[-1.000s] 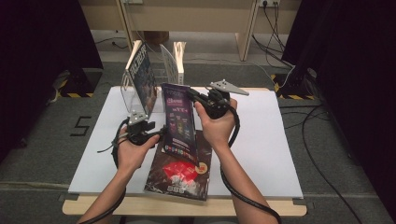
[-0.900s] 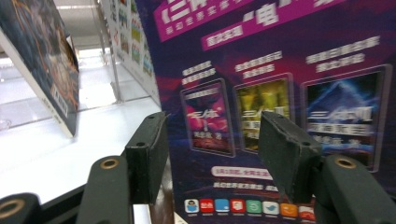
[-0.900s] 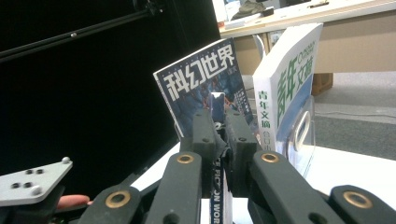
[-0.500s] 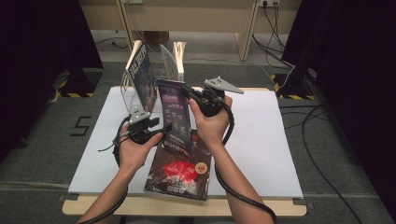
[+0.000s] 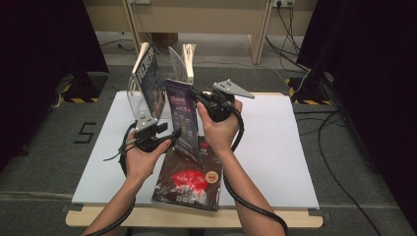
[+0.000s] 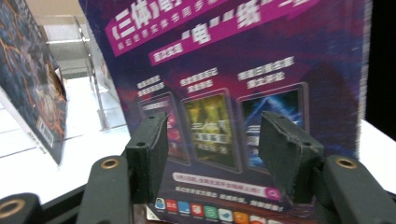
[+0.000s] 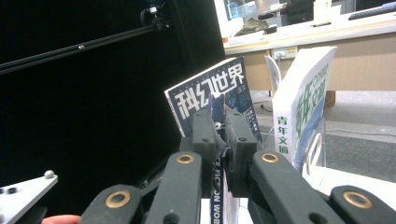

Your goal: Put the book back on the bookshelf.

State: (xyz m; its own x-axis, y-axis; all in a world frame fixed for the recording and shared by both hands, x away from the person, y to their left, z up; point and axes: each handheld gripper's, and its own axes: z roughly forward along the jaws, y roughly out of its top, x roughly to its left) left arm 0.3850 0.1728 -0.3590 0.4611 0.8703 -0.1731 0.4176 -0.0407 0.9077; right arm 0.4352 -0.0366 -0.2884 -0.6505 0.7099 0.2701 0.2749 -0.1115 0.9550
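The right hand-held gripper (image 5: 199,98) clamps the top edge of a purple magazine (image 5: 183,118), held upright above the white tabletop (image 5: 275,147); its lower edge meets a red magazine (image 5: 189,179) lying flat. The left hand-held gripper (image 5: 174,133), jaws apart, faces the purple cover; a clear rack (image 5: 147,86) of magazines stands behind.

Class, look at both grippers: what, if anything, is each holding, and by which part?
The right gripper clamps the purple magazine by its top edge. The left gripper holds nothing; its jaws stand open at the magazine's cover.
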